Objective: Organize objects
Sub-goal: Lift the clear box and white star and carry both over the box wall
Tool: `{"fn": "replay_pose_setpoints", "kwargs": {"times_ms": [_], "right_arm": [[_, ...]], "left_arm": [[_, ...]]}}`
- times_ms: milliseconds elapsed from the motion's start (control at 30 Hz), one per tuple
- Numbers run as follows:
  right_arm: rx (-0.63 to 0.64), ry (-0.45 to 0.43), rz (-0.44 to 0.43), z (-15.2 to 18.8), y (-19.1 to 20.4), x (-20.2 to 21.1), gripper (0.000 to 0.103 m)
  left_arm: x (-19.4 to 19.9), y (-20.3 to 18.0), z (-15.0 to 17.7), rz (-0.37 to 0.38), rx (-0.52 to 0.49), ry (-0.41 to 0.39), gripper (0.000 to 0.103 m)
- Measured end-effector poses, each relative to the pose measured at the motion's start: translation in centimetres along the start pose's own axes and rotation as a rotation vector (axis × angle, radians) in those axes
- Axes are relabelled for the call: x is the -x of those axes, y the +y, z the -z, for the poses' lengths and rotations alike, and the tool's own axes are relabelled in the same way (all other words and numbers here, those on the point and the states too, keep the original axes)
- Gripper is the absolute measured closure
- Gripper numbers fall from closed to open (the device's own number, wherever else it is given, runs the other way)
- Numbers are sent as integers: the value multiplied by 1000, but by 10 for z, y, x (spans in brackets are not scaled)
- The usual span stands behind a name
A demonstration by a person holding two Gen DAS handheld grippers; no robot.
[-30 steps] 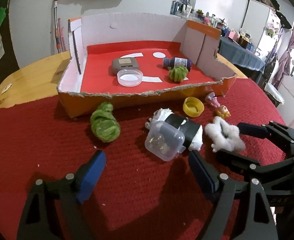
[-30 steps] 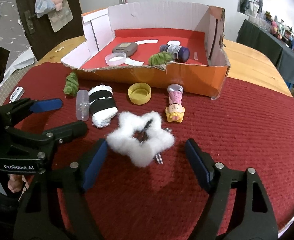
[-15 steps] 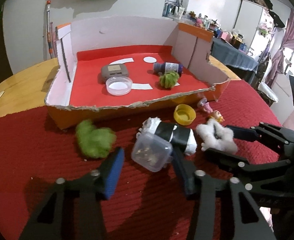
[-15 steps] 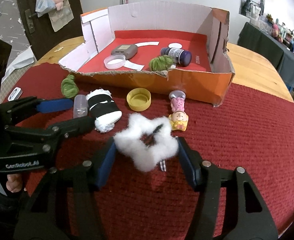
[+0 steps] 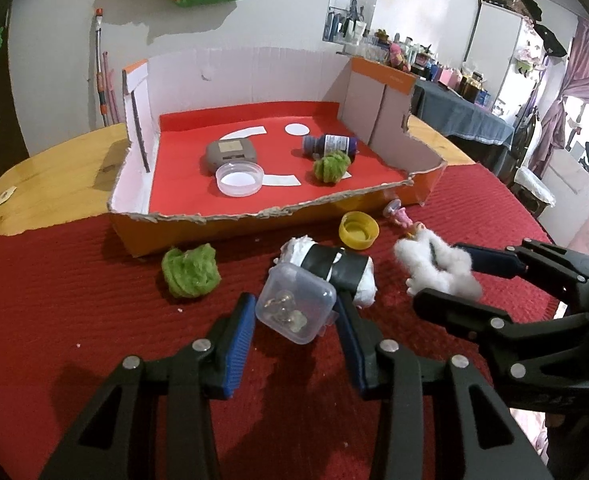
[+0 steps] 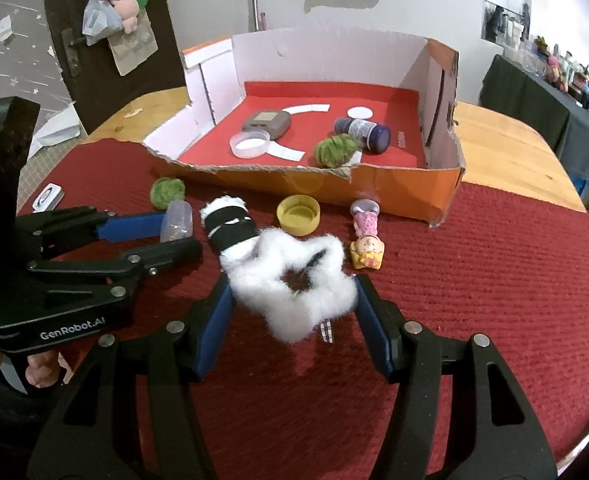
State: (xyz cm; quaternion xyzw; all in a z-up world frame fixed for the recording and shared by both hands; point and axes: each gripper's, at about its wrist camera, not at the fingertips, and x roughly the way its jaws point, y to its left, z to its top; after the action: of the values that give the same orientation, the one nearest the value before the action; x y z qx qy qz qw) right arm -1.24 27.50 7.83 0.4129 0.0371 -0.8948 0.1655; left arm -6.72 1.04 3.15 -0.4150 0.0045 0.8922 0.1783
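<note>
A small clear plastic box (image 5: 290,306) with metal bits inside sits tilted between the blue pads of my left gripper (image 5: 294,300). The jaws are closing and both pads touch its sides. In the right wrist view the same box (image 6: 178,222) shows at the left gripper's tips. My right gripper (image 6: 292,292) is shut on a white fluffy star (image 6: 254,280), held just above the red cloth. The star (image 5: 442,268) also shows in the left wrist view, between the right gripper's fingers (image 5: 490,262).
An open cardboard box (image 5: 254,220) with a red floor holds a grey device (image 5: 230,152), a clear lid (image 5: 239,178), a purple bottle (image 5: 330,145) and a green pompom (image 5: 330,166). On the cloth lie another green pompom (image 5: 190,272), a black-and-white roll (image 5: 334,264), a yellow cap (image 5: 359,230) and a small doll (image 6: 366,236).
Both grippers went from wide open to closed: the left onto the clear box, which has tipped up, the right onto the white star. The cardboard box looks slightly nearer.
</note>
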Motion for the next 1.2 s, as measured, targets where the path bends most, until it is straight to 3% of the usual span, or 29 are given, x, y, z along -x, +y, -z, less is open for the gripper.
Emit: {"fn": "replay_pose_setpoints", "kwargs": {"times_ms": [367,767,1200], "right_arm": [[27,-57,-14,-3,14,25,45],[25,-52,-20,-1,14,25,45],[34,-55,-43,-32,6,27,45]], "left_arm": [[19,-3,1,-11,-2,-40,60],[20,-5,1,-13,-5,-42,60],[21,5,-37,-13,3,-60,60]]}}
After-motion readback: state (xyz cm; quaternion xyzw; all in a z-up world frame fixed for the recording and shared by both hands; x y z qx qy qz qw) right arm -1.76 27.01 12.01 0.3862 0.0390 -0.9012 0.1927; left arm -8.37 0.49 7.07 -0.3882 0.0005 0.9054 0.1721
